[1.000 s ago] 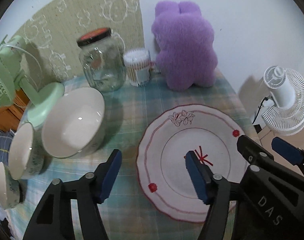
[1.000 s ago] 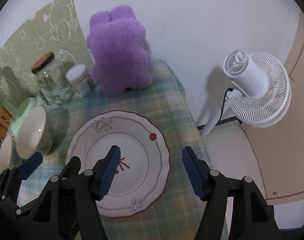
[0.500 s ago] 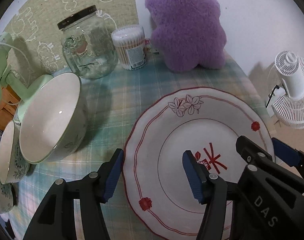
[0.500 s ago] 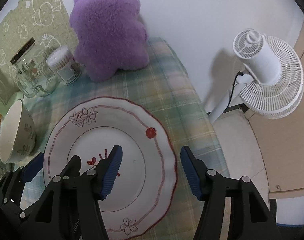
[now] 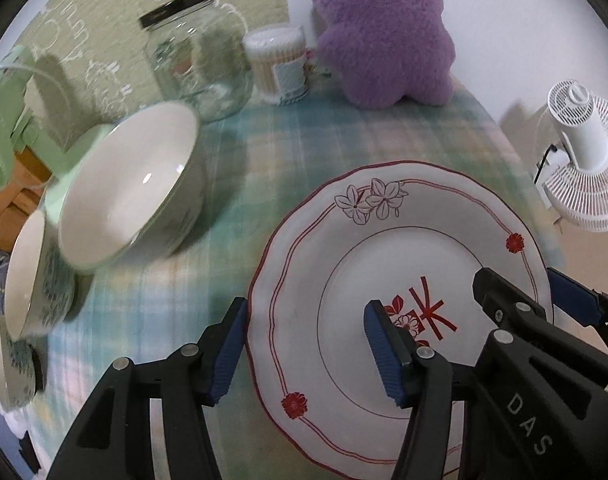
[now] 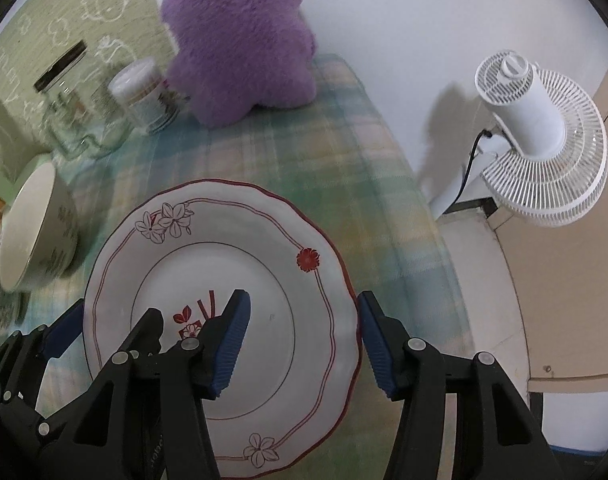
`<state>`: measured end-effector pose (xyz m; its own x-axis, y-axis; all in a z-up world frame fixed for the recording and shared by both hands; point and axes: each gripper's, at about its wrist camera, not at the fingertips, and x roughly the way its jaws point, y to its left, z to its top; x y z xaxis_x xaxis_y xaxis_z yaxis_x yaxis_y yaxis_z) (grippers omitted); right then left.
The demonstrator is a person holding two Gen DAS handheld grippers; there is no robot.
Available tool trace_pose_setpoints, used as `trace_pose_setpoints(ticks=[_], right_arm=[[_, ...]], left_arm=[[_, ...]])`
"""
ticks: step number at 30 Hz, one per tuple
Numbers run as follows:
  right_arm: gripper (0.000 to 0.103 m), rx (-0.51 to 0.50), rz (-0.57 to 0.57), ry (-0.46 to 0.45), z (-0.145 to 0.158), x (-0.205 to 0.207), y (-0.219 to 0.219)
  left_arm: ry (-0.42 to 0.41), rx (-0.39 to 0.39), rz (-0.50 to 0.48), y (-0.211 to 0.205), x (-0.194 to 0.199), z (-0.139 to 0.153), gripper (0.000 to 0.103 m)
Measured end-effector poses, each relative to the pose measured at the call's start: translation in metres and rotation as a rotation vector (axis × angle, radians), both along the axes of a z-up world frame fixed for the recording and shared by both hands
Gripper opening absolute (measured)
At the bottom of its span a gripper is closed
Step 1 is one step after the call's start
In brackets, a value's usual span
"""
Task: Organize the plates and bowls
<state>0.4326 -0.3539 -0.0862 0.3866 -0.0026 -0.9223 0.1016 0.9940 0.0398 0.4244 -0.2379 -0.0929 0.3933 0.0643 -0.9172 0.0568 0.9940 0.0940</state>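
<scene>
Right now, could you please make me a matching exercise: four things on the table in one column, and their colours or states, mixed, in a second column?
1. plate
2. plush toy
3. glass jar
4. large bowl

a. purple, fluffy
b. clear, black lid
c. plain white inside
d. white, red trim and flowers

Pairs: 1-d, 2-a, 3-b, 4-c

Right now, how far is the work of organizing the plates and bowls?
Nothing looks stacked yet. The plate lies flat on the checked cloth, and the bowls stand separately to its left. Both tongs, left and right, are open and straddle opposite plate rims. Gripping, lifting and stacking remain.
</scene>
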Motion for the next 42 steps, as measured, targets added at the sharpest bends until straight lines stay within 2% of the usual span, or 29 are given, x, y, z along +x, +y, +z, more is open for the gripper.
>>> trace_pose_setpoints(ticks=[5,8,23,33,42], right_arm=[[0.058,0.01,0.03,0.021,0.001,-0.02,0.01],[0.058,0.006,0.05,0.015,0.001,-0.028,0.015],[0.057,0.003,0.063,0.032,-0.01,-0.013,0.013],[0.058,-0.013,0.055,0.018,0.007,-0.024,0.016],[0.058,-0.017,0.043,0.005,0.037,-0.056,0.026]], left_arm=[[0.018,-0.004,0.014,0.011,-0.018,0.0,0.059],[0.01,-0.001,0.007,0.012,-0.021,0.0,0.054],[0.019,0.002,0.022,0.011,-0.013,-0.003,0.055],[-0.004,-0.01,0.011,0.013,-0.029,0.016,0.055],[-0.015,-0.023,-0.002,0.023,-0.061,0.042,0.055]])
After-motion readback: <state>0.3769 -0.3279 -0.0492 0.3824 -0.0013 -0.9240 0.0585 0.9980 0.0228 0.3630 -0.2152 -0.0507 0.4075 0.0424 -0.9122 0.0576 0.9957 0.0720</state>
